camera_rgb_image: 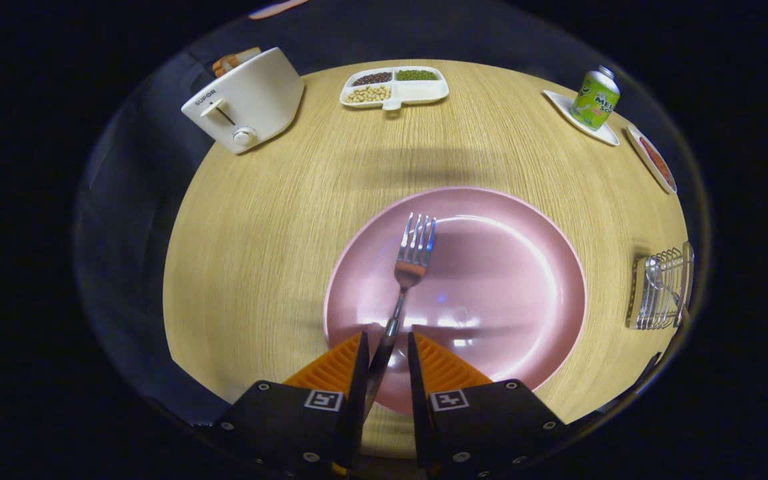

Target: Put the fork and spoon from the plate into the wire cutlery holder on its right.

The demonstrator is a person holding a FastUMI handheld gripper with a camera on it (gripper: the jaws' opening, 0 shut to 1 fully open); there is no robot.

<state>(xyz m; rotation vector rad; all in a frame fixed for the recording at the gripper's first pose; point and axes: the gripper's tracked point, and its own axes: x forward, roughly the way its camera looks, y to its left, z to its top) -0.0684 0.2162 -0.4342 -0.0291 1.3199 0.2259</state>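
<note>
**Jaws narrowed around the fork handle over the pink plate**

The jaws [384, 347] stand close together with the fork [409, 267] handle running between them; it lies against the left finger, and whether the right one presses it too is hard to tell. The fork's tines point away from the fingers, over the middle of the pink plate [524, 280]. The plate rests on a pale wood-grain tabletop [271, 233], round and lit from above, with dark cloth around it. To the plate's right, near the tabletop's edge, stands the wire cutlery holder [661, 288], partly cut off; something metal seems to lie in it, too small to make out. Beyond the plate sit a white toaster [247, 100], a divided dish [394, 87] of beans, and a green can [595, 99] on a white coaster [581, 120].
</note>
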